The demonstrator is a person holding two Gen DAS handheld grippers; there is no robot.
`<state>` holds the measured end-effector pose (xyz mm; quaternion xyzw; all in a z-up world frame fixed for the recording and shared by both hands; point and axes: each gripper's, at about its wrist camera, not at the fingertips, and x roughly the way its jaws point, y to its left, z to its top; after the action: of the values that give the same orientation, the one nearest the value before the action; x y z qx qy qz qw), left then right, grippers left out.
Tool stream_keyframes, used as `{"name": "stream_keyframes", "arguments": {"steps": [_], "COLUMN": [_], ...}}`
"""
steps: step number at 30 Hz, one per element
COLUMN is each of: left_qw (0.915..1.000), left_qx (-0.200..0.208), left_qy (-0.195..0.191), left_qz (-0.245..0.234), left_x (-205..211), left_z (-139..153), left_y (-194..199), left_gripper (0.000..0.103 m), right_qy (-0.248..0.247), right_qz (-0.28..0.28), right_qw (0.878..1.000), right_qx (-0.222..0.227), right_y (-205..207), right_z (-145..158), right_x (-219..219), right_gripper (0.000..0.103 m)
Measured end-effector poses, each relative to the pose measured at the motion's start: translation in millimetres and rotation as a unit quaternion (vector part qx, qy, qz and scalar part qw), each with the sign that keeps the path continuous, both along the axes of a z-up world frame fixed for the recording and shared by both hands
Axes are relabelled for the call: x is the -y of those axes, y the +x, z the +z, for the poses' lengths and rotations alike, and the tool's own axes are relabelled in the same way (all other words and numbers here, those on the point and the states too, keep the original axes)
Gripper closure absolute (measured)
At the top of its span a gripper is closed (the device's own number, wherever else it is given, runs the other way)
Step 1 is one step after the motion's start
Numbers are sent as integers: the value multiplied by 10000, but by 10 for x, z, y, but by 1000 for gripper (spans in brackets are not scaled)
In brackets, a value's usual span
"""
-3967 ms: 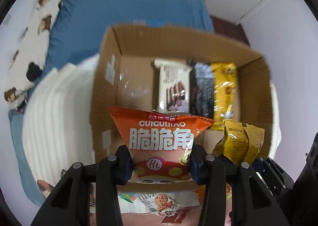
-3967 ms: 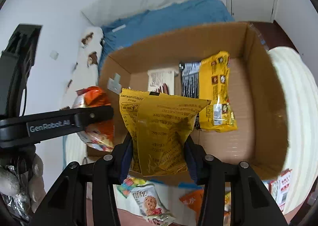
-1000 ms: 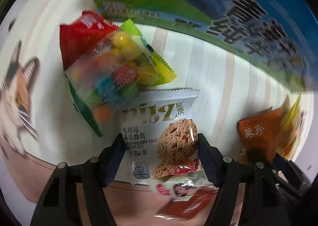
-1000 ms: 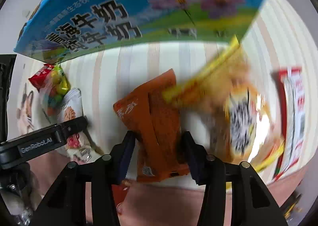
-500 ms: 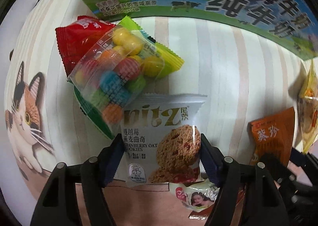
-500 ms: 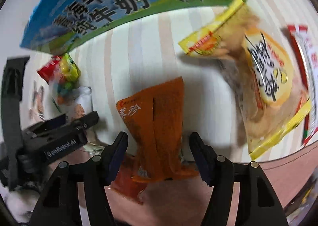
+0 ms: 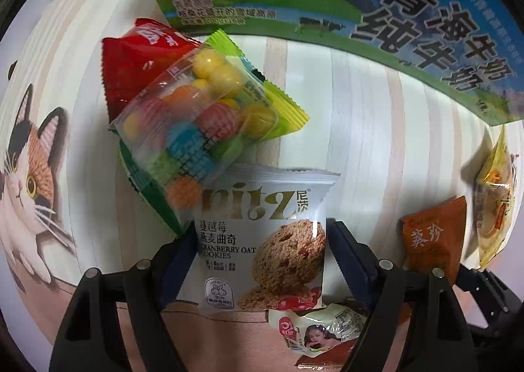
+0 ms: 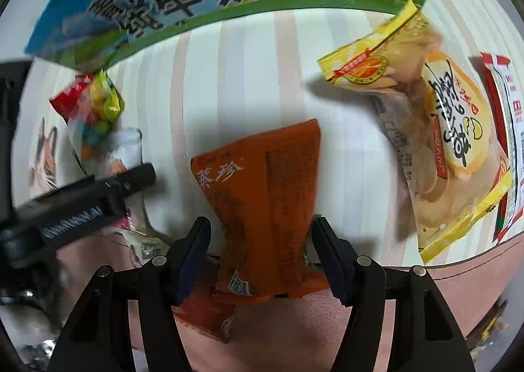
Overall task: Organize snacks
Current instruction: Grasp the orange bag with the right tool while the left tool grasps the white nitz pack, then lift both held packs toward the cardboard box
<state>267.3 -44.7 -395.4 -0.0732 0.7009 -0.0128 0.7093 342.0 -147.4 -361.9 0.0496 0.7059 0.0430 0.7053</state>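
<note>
In the left wrist view my left gripper (image 7: 260,247) is open, its jaws on either side of a white cranberry oat cookie packet (image 7: 262,234) that lies on the striped cloth. In the right wrist view my right gripper (image 8: 260,241) is open around an orange snack packet (image 8: 262,201) lying flat; the same packet shows in the left wrist view (image 7: 432,241). The cookie packet (image 8: 127,146) and the left gripper's body (image 8: 85,201) show at the left of the right wrist view.
A clear bag of coloured candy balls (image 7: 203,123) lies over a red packet (image 7: 137,57). The printed milk carton box wall (image 7: 409,11) stands just behind. A yellow cake packet (image 8: 448,142) and a red-white packet (image 8: 504,129) lie at right. A small packet (image 7: 321,329) lies below the cookies.
Both grippers have moved closer to their packets and lower over the cloth. The jaws now flank the cookie packet and the orange packet more tightly. Four seconds ago both held bags over the box.
</note>
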Motion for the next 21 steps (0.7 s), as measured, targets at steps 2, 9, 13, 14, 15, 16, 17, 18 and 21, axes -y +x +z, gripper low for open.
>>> {"name": "stream_keyframes", "arguments": {"steps": [2,9,13,14,15,16,17,18,21], "left_qw": [9999,9983,9973,9969,9965,9958,9947,9939,9907], "left_qx": [84,356,535,611,688,784,912,1007,1306], "left_qy": [54,438,480,463,429,409,399,364,175], "left_qz": [17,-116,-157,-167,-187,-220,-257,-279,-331], "left_x": [-134,-152,-178,-184,-186,-190,-187,-186,-170], "left_z": [48,231,441,529,613,713,845,958,1330], "left_y": [66,-87,-200,-222,-234,-240,-235,-221,-132], "left_gripper": [35,36,36,36,36,36,37,41,51], "right_qy": [-102,-90,283,382,480,609,690,779,1035], "right_qz": [95,184,32,17,-12,-52,-66,-97,-168], "right_qw": [9999,9992,9984,9978,9969,9955,9945,9931,9877], "right_qx": [58,336,484,549,616,718,781,868,1160], "right_y": [-26,-169,-216,-221,-224,-224,-216,-204,-135], "right_z": [-15,92,272,354,440,566,645,748,1078], "right_x": [-82,-171,-106,-99,-80,-62,-47,-29,76], "right_gripper": [39,58,59,59,59,59,59,59,59]}}
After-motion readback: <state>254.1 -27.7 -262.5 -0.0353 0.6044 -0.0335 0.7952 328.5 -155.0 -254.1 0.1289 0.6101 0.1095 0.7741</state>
